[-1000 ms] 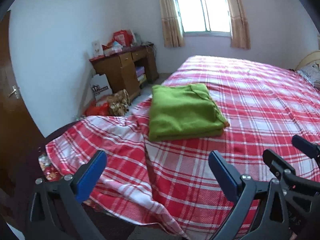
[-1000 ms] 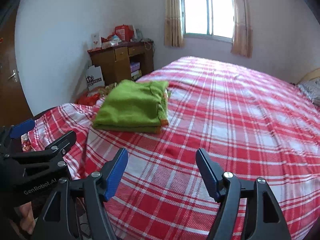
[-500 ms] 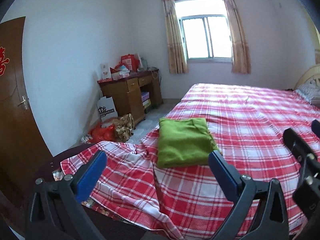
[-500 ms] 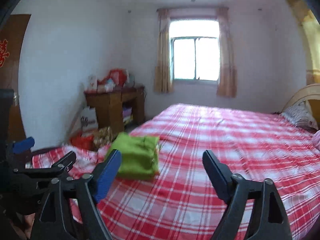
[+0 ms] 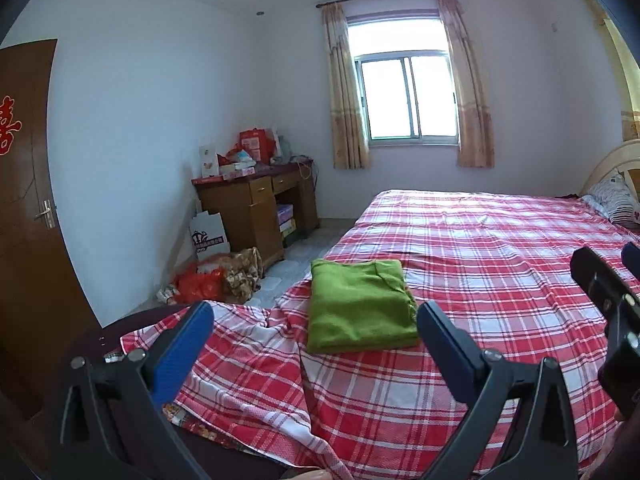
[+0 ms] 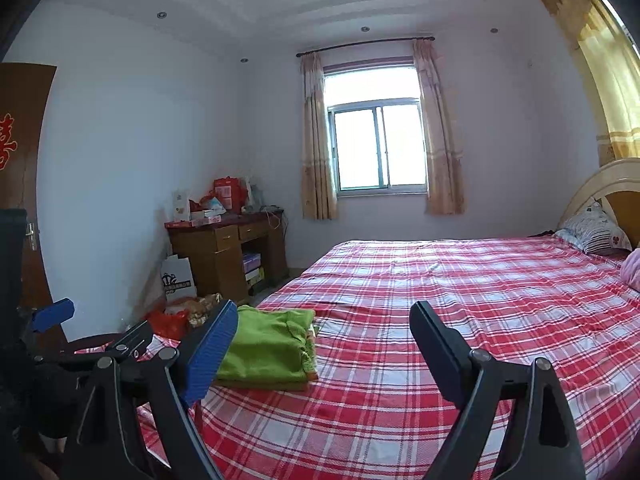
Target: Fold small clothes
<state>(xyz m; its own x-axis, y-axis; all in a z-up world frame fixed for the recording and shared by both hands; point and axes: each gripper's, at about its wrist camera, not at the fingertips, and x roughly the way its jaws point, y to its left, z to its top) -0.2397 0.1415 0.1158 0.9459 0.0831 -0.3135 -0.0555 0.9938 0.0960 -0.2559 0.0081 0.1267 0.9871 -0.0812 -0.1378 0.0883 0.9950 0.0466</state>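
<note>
Both grippers lifted away; folded green garment (image 5: 360,312) lies long-axis toward window (image 5: 408,98).

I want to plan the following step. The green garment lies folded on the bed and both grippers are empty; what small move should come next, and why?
Probably keep both grippers back and look for another piece. The green garment already lies as a neat folded stack on the plaid bed cover. The left gripper is open; the right gripper has just been opening; both hold nothing. No other unfolded clothes show on the bed.
</note>
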